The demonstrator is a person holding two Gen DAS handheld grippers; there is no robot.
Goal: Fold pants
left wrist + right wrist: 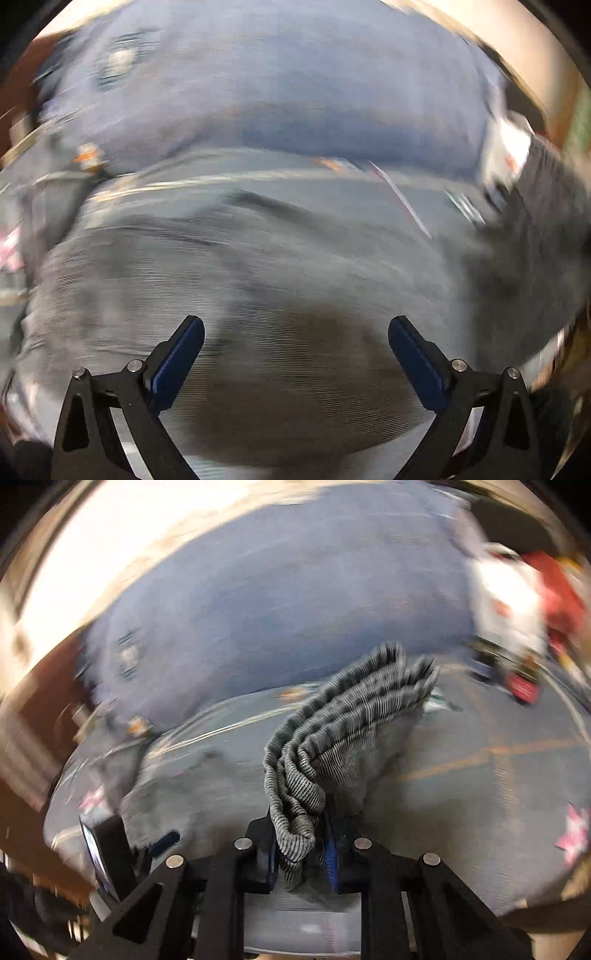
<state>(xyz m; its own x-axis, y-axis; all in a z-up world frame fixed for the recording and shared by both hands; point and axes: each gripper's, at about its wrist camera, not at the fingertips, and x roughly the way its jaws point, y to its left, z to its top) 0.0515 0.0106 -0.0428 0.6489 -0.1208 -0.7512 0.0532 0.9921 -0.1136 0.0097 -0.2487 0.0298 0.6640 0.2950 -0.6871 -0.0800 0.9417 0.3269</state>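
The grey pants point(258, 295) lie spread under my left gripper point(295, 354), which is open and empty just above the cloth; the view is motion-blurred. My right gripper point(301, 842) is shut on the ribbed grey waistband of the pants point(354, 709), bunched in several layers and lifted off the surface. The rest of the pants point(177, 797) trails down to the left. The left gripper also shows at the lower left of the right wrist view point(110, 845).
The pants rest on a grey-blue patterned cover point(498, 775) with pink flower prints. A blue blanket point(277, 92) lies beyond it. White and red objects point(517, 602) sit at the far right. A white object point(509, 147) sits at the right.
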